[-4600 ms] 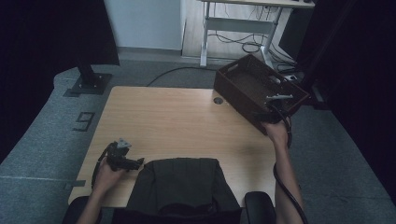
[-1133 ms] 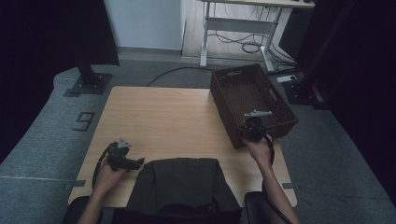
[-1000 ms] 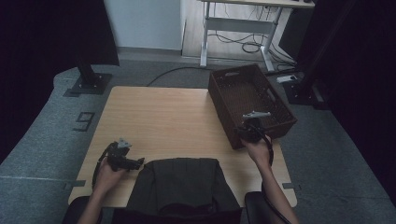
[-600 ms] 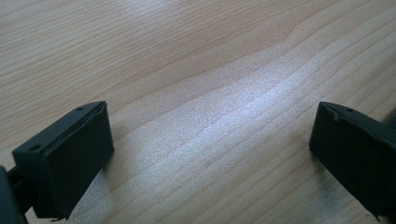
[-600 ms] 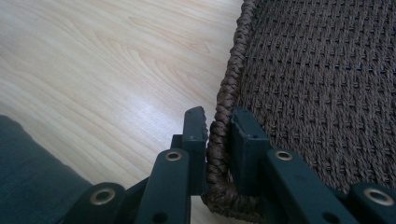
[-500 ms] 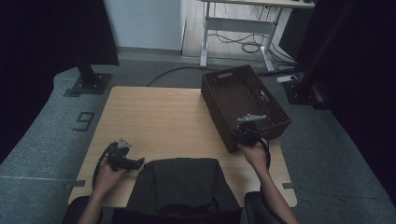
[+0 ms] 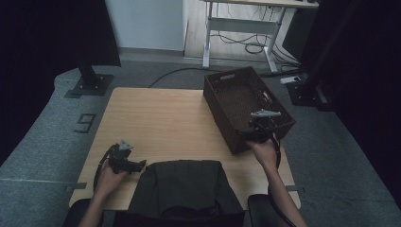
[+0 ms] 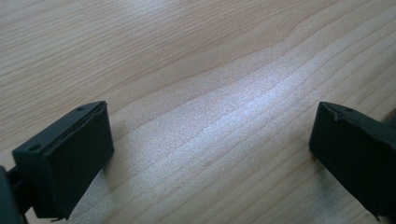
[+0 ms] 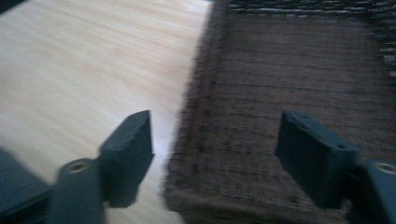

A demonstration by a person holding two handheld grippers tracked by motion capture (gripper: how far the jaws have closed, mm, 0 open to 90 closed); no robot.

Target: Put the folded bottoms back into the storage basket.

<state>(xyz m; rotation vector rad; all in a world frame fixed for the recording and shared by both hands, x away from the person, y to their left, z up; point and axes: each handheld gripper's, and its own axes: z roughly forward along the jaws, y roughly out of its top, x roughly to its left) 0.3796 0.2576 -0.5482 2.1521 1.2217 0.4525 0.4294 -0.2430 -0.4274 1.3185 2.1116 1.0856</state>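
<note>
Basket (image 7: 246, 106) at bench (image 7: 161, 123) right edge, right gripper (image 7: 259, 130) at its near corner, jaws just opened wide, straddling the rim without pressing, left gripper (image 7: 124, 161) resting near-left, jaws wide, empty
</note>
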